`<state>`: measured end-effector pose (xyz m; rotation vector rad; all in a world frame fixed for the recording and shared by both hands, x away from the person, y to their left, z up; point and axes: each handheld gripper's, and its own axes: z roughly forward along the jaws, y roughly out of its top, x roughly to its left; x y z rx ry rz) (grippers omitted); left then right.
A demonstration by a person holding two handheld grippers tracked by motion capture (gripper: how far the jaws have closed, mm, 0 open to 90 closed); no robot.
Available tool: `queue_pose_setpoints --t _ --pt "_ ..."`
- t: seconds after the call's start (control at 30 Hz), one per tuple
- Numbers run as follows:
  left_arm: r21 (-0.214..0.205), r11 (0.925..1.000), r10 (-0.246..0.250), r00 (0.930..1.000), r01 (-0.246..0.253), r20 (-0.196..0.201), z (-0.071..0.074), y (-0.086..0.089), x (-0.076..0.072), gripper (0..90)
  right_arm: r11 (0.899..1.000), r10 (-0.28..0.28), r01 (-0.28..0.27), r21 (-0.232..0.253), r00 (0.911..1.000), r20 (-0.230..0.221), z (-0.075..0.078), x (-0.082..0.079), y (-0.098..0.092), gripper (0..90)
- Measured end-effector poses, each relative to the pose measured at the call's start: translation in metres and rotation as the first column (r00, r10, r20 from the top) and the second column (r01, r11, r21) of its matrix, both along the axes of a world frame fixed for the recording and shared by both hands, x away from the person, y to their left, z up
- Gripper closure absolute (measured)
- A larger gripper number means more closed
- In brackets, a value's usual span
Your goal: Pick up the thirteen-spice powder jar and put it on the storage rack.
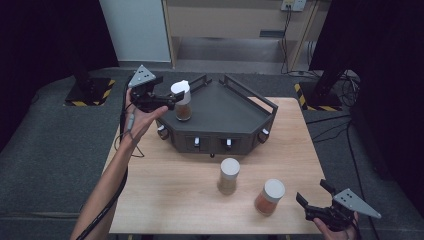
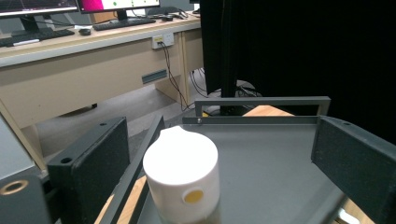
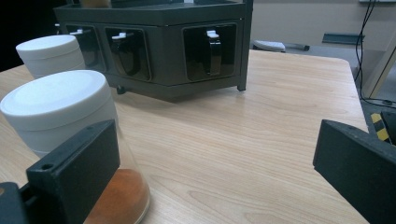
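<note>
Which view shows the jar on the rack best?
The high view: the whole jar stands on the rack between the left gripper's open jaws. The left gripper view shows just its white cap up close. The right gripper view catches only a sliver at the top edge.

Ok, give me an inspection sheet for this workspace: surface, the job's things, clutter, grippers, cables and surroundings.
Surface: light wooden table, bare around the jars.
Job's things: dark tray rack at the table's far side; white-capped spice jar standing upright on its left corner; two more white-lidded jars on the table, a pale one and an orange-filled one.
Clutter: nothing seen.
Grippers: left gripper open, its jaws either side of the jar on the rack, not pressing it; right gripper open, beside the orange-filled jar.
Cables: left gripper's cable trails along the forearm.
Surroundings: grey floor, black curtains, a desk behind.
</note>
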<state>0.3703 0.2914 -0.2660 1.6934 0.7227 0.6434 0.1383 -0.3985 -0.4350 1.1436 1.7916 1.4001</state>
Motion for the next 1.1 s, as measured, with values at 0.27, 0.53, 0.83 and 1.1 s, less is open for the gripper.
queue_pose_setpoints --t 0.27,0.53,0.83,1.1 --pt "0.015 0.9995 -0.028 0.9996 0.028 0.007 -0.003 0.014 -0.025 2.9 1.0 0.0 0.0 -0.004 1.0 -0.004 0.0 0.001 0.001 0.4" --pt "0.03 0.9971 -0.07 0.9975 0.07 0.009 -0.011 0.025 -0.052 2.6 1.0 0.001 -0.001 -0.007 1.0 -0.006 0.0 0.001 0.001 0.6" --pt "0.038 0.9938 -0.104 0.9946 0.104 -0.003 -0.035 0.04 -0.081 2.4 1.0 0.005 -0.005 -0.013 1.0 -0.005 0.001 0.001 0.002 0.7" --pt "0.009 0.9948 -0.101 0.9948 0.101 -0.013 -0.062 0.055 -0.103 2.5 1.0 0.004 -0.005 -0.017 1.0 -0.006 0.001 0.002 0.003 0.8"
